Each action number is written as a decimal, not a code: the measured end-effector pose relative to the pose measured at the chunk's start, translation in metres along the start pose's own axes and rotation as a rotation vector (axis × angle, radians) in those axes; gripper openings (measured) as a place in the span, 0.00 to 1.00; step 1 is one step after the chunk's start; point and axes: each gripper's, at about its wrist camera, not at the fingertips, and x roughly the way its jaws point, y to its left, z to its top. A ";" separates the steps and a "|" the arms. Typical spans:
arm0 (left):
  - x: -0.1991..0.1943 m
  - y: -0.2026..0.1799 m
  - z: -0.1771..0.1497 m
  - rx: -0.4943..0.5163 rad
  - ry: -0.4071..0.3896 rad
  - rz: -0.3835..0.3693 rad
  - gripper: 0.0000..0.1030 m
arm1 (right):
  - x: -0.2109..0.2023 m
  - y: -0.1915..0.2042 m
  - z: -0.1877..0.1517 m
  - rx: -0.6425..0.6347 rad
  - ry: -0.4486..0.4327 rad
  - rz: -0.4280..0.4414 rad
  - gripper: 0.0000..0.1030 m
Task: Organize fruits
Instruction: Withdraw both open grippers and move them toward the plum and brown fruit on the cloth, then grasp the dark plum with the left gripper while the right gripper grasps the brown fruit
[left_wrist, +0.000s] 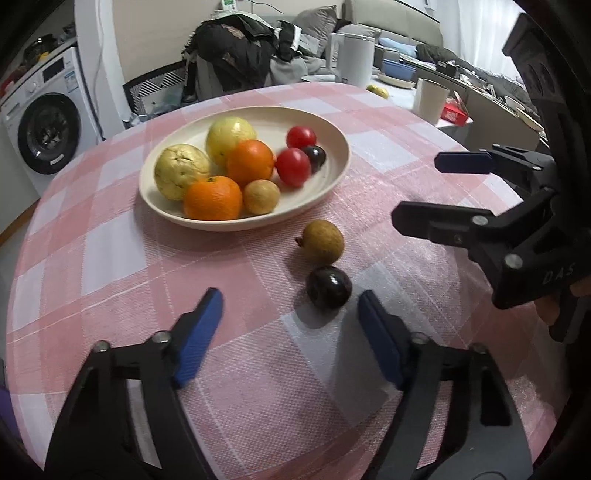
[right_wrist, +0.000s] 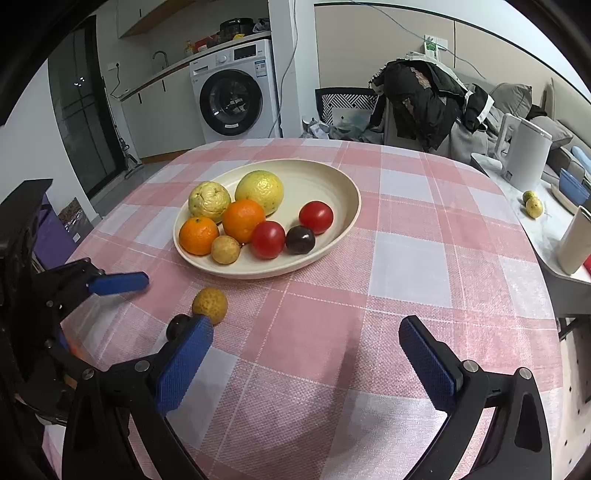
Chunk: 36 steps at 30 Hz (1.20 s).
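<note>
A cream oval plate (left_wrist: 332, 173) (right_wrist: 332, 177) on the pink checked tablecloth holds two yellow-green guavas, two oranges (left_wrist: 213, 198), two red tomatoes (left_wrist: 293, 167), a dark plum (left_wrist: 314, 157) and a small brown longan. A loose brown longan (left_wrist: 323, 242) (right_wrist: 209, 305) and a loose dark plum (left_wrist: 328, 287) (right_wrist: 176, 326) lie on the cloth in front of the plate. My left gripper (left_wrist: 290, 321) is open and empty, just short of the loose plum. My right gripper (right_wrist: 306, 350) (left_wrist: 428, 188) is open and empty, to the right of the loose fruits.
A white kettle (right_wrist: 528, 155), a cup (left_wrist: 430, 99), a red box and a lemon (right_wrist: 533, 206) stand on a side table right of the round table. A chair draped with dark clothes (right_wrist: 417, 99) stands behind. A washing machine (right_wrist: 236, 92) is at the back.
</note>
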 end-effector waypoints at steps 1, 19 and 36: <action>0.001 -0.002 0.000 0.008 0.002 -0.010 0.62 | 0.000 -0.001 0.000 0.001 0.002 -0.001 1.00; -0.004 -0.006 0.002 0.003 -0.018 -0.127 0.21 | 0.006 -0.010 -0.002 0.027 0.023 -0.002 1.00; -0.039 0.029 -0.004 -0.112 -0.143 -0.054 0.21 | 0.011 -0.001 -0.003 0.007 0.035 0.016 1.00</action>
